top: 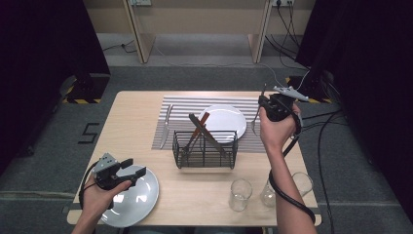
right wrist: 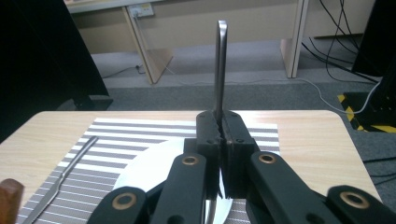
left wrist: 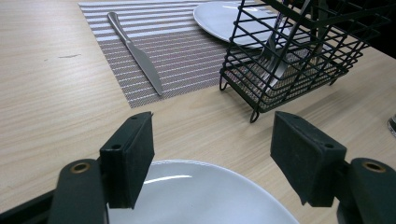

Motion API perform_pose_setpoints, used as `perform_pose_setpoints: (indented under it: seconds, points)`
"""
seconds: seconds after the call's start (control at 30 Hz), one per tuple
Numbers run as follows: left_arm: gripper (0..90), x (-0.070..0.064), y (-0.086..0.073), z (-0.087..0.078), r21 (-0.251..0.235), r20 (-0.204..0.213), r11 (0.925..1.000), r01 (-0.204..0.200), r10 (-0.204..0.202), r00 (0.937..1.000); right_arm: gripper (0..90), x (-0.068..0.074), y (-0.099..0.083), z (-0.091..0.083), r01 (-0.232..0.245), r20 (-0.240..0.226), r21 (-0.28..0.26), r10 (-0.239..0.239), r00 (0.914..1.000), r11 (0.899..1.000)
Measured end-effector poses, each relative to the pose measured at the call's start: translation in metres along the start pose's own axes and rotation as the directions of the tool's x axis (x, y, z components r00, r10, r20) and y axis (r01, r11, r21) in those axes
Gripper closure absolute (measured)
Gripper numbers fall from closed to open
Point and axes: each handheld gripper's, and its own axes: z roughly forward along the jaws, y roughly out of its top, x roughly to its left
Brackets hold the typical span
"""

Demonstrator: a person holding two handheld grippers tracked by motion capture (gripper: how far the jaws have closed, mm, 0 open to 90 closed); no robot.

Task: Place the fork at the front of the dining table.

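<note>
Currently right gripper (top: 271,103) clamps a fork (right wrist: 220,65) upright, right of frame centre; left gripper (top: 130,170) gapes over the near plate (top: 141,200), lower left.

- In the right gripper view the fork (right wrist: 220,65) is clamped between the jaws of the right hand-held gripper (right wrist: 219,135), which hide its middle; its tines pass out of sight below, at the bottom edge.
- The near plate (left wrist: 205,196) is cut off by the bottom edge of the left gripper view, and the jaws of the left hand-held gripper (left wrist: 219,158) cover parts of it.
- The wire basket (left wrist: 299,56) runs off the top of that view, so the handles of the utensils in it go unseen.
- In the high view what kinds of utensils lean in the basket is too small to tell.
- A glass (left wrist: 392,125) shows as a sliver at the right edge.
</note>
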Motion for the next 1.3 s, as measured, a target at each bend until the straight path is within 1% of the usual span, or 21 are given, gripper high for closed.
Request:
perform_pose_setpoints:
  seconds: [0.43, 0.53, 0.63, 0.87, 1.1, 1.13, 1.3]
  points:
    - [29.6, 0.001, 0.000, 0.000, -0.002, 0.000, 1.0000, 0.000, 0.000, 1.0000, 87.4, -0.006, -0.005, 0.011, -0.011, 0.021, 0.042, 0.010, 0.9997, 0.999]
    - [29.6, 0.000, 0.000, 0.000, -0.003, 0.000, 1.0000, 0.002, -0.002, 1.0000, 87.4, -0.008, -0.007, 0.015, -0.010, 0.030, 0.062, 0.008, 0.9995, 0.998]
    - [29.6, 0.000, 0.000, 0.000, -0.002, 0.000, 1.0000, -0.001, 0.001, 1.0000, 87.3, -0.009, -0.008, 0.016, -0.013, 0.031, 0.066, 0.011, 0.9995, 0.998]
    - [29.6, 0.001, 0.000, 0.000, 0.000, 0.000, 1.0000, 0.002, -0.002, 1.0000, 87.3, -0.011, -0.011, 0.023, -0.017, 0.044, 0.102, 0.013, 0.9990, 0.995]
    - [29.6, 0.001, 0.000, -0.001, -0.002, 0.001, 1.0000, 0.004, -0.004, 1.0000, 87.4, -0.011, -0.013, 0.027, -0.020, 0.055, 0.124, 0.013, 0.9984, 0.992]
    - [29.6, 0.001, 0.000, -0.001, -0.001, 0.000, 1.0000, 0.005, -0.005, 1.0000, 87.4, -0.011, -0.014, 0.029, -0.021, 0.057, 0.140, 0.013, 0.9983, 0.990]
    - [29.6, 0.002, 0.000, -0.001, -0.002, -0.003, 1.0000, 0.005, -0.005, 1.0000, 87.4, -0.011, -0.016, 0.033, -0.022, 0.064, 0.164, 0.012, 0.9979, 0.986]
